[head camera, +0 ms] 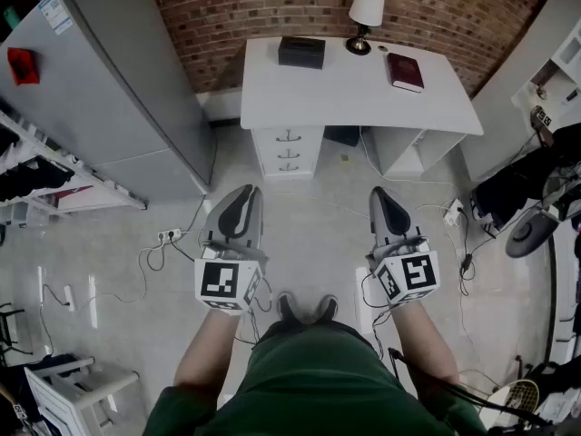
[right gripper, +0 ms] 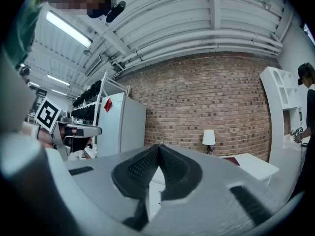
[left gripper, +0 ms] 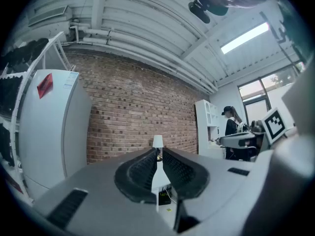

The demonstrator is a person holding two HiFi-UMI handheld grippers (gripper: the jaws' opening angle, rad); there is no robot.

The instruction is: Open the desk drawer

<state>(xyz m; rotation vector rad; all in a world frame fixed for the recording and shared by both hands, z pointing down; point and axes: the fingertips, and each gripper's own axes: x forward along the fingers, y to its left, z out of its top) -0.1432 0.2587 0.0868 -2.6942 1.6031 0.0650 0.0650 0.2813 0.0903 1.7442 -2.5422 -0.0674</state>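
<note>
By brick wall (head camera: 272, 7), desk drawers (head camera: 289, 151) shut; left tool (head camera: 243, 193) slightly parted, right tool (head camera: 379, 194) closed.

Rough red brick wall (head camera: 272, 7), smooth matt white desk (head camera: 354, 89), small metal drawer handles (head camera: 289, 137), pale smooth hard floor (head camera: 318, 216), green cloth shorts (head camera: 318, 380).

Head view steeply down, well back from desk (head camera: 354, 89), both gripper views level toward brick wall (left gripper: 133, 112), sharing lamp (right gripper: 209, 137).

Bright, even light falls from ceiling strips (left gripper: 244, 37) and a window (left gripper: 257, 91), and shadows are soft. The white desk (head camera: 354, 89) shows no glare. Both gripper views bulge fisheye-like, with dark corners.
</note>
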